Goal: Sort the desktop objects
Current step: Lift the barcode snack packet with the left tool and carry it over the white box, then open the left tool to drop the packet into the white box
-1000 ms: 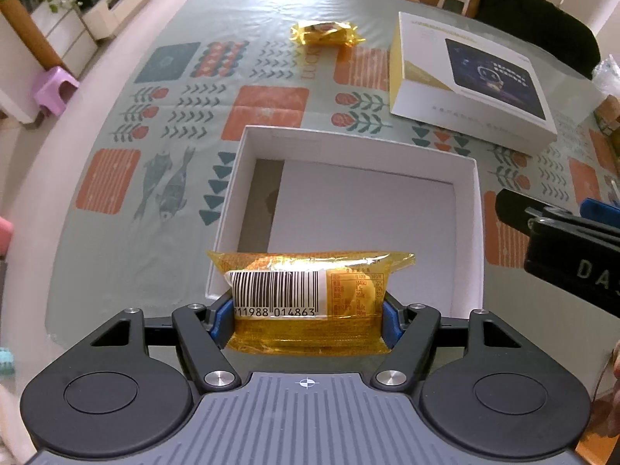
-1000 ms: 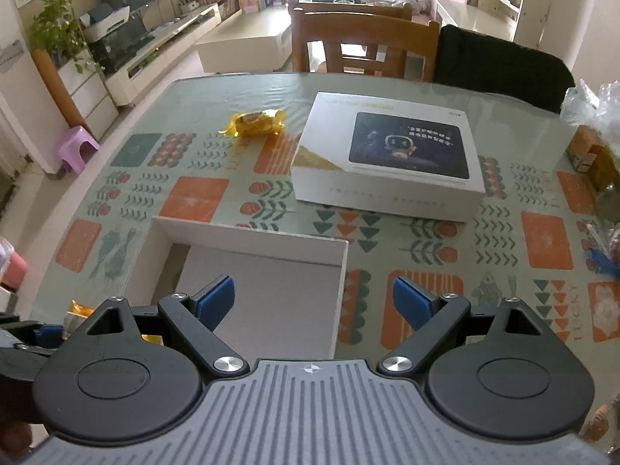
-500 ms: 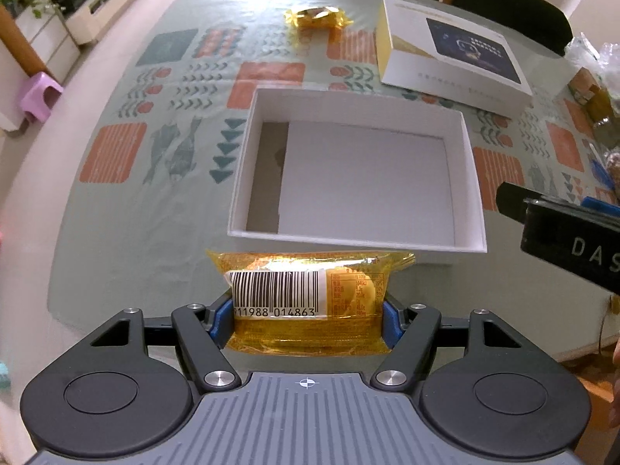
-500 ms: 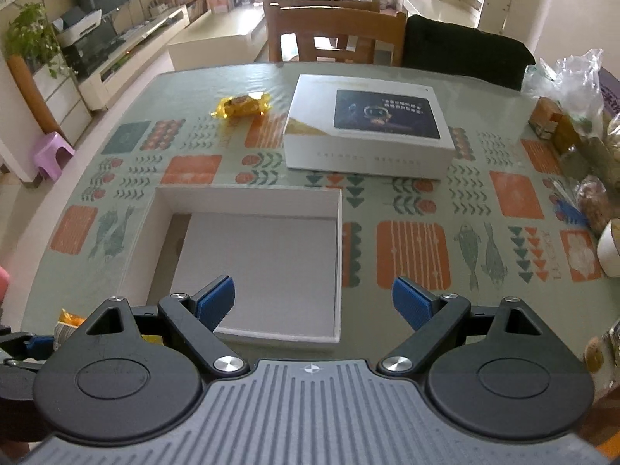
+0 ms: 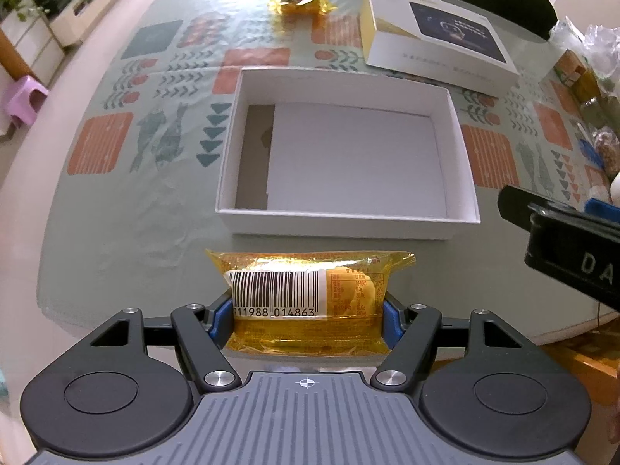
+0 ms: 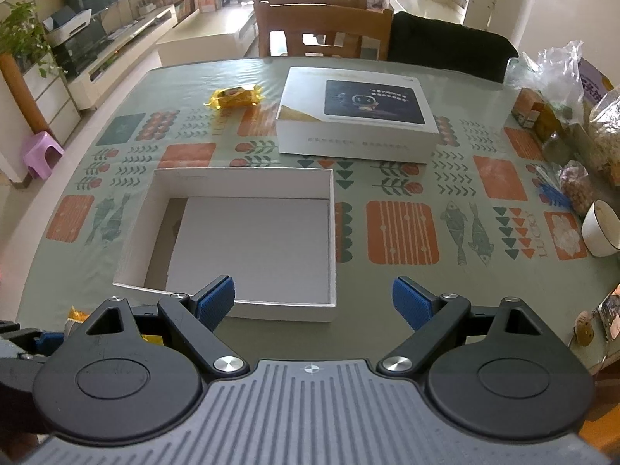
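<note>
My left gripper [image 5: 308, 319] is shut on a yellow snack packet with a barcode [image 5: 306, 294], held in the air just in front of the near wall of an open white box [image 5: 232, 139]. The box holds only a white card liner. A second yellow snack packet [image 5: 300, 3] lies on the table beyond the box, also in the right wrist view [image 6: 235, 96]. My right gripper [image 6: 313, 302] is open and empty, over the near right corner of the white box [image 6: 131, 240]. It shows at the right edge of the left wrist view [image 5: 562, 228].
A closed white product box [image 6: 356, 116] lies behind the open box. Food bags, jars and a white bowl [image 6: 600, 232] crowd the table's right edge. Wooden chairs [image 6: 321, 27] stand at the far side. The patterned tablecloth [image 6: 403, 232] covers the table.
Both grippers have drawn back toward the near table edge and risen. The held packet was over the box's near wall and is now in front of the box.
</note>
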Demonstrator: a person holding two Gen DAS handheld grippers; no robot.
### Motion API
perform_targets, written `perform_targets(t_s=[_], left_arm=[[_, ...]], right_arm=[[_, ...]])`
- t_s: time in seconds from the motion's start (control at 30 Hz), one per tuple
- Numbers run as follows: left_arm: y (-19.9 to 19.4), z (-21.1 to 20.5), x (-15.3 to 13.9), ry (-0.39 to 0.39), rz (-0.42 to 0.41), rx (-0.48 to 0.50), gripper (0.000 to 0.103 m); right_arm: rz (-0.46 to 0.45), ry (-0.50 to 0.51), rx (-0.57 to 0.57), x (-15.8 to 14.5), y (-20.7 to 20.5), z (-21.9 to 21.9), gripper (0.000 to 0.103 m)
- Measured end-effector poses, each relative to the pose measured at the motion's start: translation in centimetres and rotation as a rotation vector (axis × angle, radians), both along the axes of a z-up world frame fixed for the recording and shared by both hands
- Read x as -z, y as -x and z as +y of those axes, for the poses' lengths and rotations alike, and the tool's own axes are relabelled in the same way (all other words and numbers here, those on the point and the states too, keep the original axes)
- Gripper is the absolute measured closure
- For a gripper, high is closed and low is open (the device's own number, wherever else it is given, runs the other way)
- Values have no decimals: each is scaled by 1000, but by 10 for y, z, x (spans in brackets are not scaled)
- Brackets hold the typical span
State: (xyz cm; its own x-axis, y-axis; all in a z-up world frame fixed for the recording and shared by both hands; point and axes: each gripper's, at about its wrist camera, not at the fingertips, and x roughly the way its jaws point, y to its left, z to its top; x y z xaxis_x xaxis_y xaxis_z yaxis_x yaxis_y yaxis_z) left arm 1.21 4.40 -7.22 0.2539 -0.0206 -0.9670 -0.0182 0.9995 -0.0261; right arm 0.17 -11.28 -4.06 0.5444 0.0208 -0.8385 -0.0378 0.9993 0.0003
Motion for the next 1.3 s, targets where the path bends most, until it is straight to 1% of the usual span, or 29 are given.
perform_targets(t_s=[0.2,0.37,0.5,0.63,0.83,1.1,1.23,1.3], left_arm=[[-31,-2,7,-22,-8,-4,34],[-62,-6,19,-35,-9,2,34],[-83,-11,36,-47,8,8,34],[-100,-14,57,-34,36,7,34],[-114,-19,87,-55,49,16,34],[-125,-14,117,-62,96,-6,34],[-127,-12,123,-62,108,-13,30],[-128,-11,125,-59,116,-16,26]], right_arm=[[11,-3,9,4,-15,-9,0],[39,-6,25,13,-34,-19,0],[64,-3,27,22,-49,-24,0],[84,13,30,30,-67,-29,0],[128,22,16,47,-96,-32,0],[171,19,-37,62,-121,-18,0],[186,18,-56,68,-130,-12,0],[190,18,-64,70,-134,-9,0]])
